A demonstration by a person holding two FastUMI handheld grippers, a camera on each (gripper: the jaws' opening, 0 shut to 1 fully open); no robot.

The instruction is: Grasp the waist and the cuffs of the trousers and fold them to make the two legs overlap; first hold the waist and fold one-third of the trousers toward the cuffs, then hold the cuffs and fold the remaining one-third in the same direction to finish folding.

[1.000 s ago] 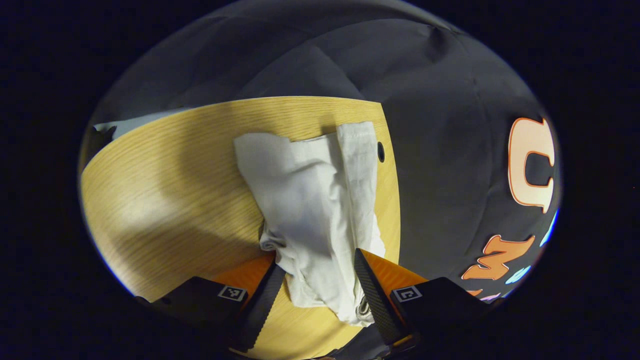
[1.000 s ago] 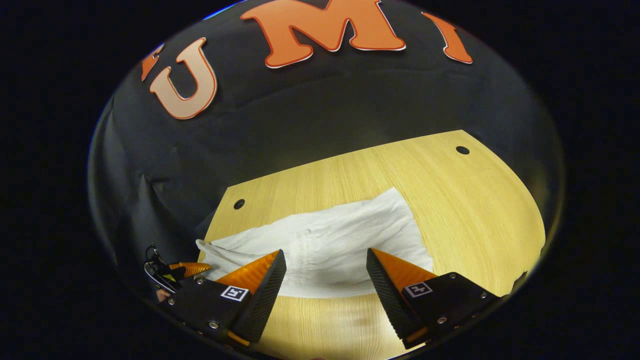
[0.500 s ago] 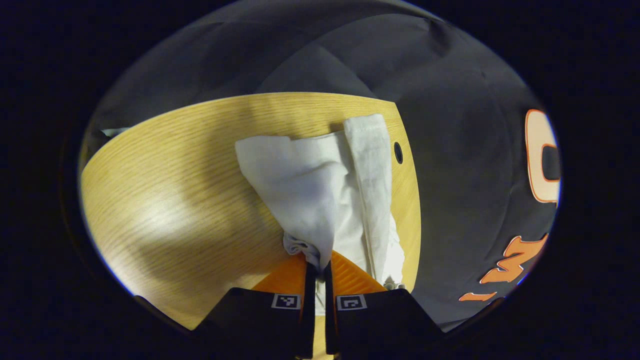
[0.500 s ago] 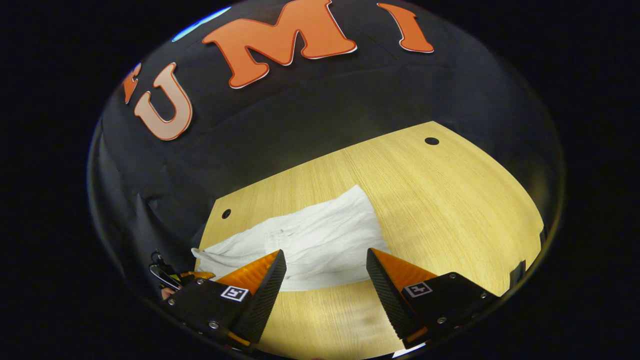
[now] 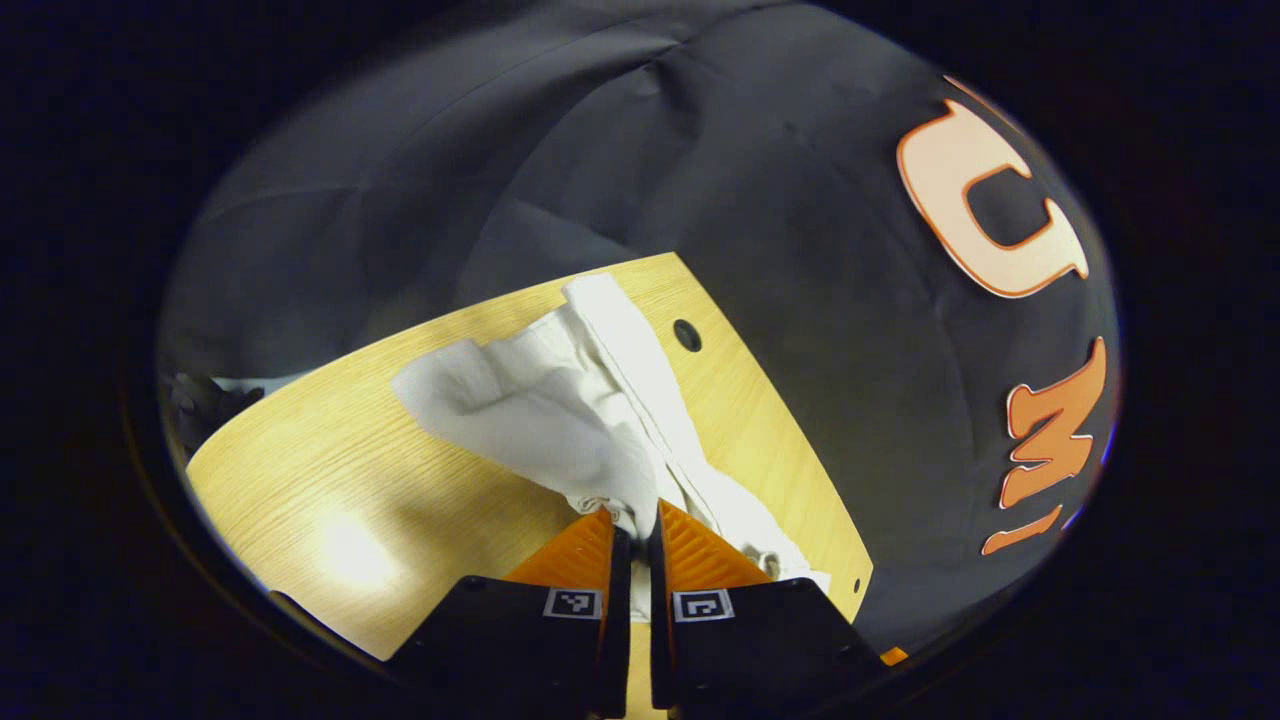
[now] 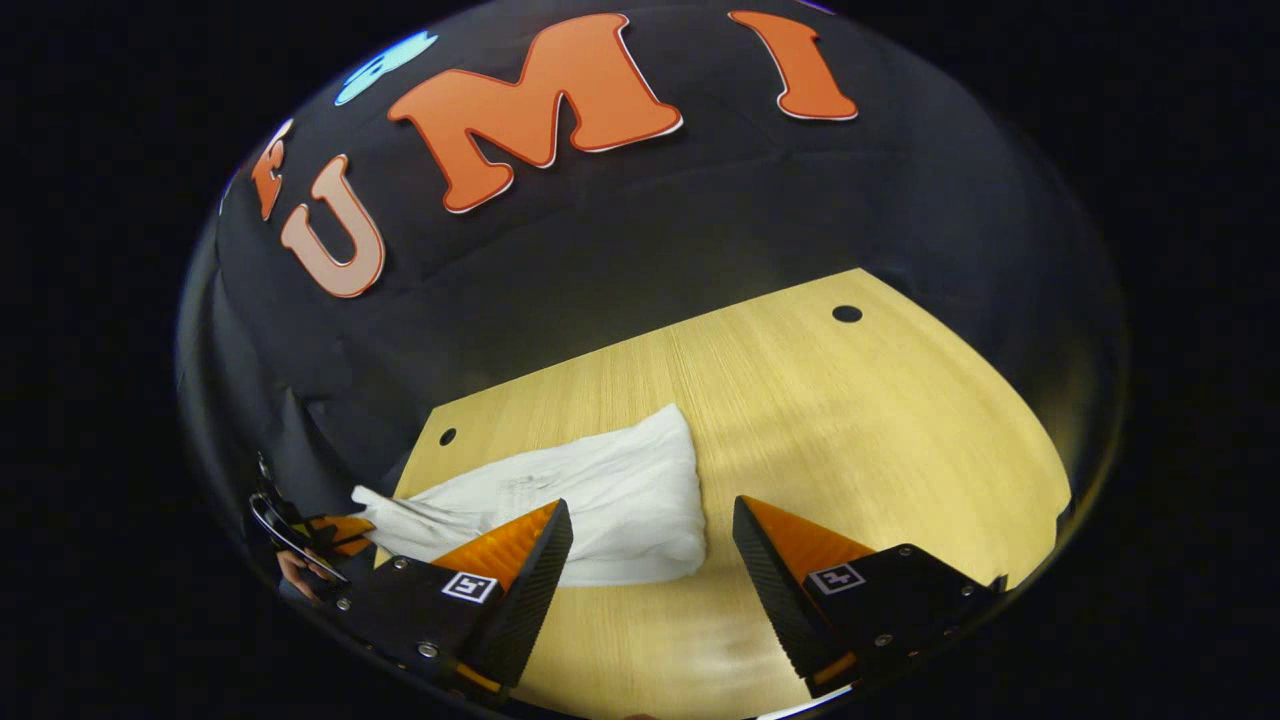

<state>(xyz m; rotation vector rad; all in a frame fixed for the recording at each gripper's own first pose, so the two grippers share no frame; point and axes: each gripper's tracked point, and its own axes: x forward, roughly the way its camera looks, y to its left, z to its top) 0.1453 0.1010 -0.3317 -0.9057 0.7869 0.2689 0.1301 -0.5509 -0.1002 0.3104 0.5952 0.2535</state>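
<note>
Black housings behind wedge-shaped, ribbed fingers on left gripper point(image 5: 632, 540) and right gripper point(image 6: 650, 560). Small square black-and-white marker on each housing. Silver screws along right housings. Thin dark cable loop on the farther gripper.

A light wooden desk point(image 6: 850, 420) with small round holes near its edge carried white trousers point(image 6: 620, 490), which lay crumpled toward one side.

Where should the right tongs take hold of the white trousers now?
Judging from the right gripper view, take the rounded free end of the trousers lying flat on the table, just ahead of the open right tongs. Come in low from the near edge, one finger under the hem. The left tongs are shut on the opposite end.
</note>
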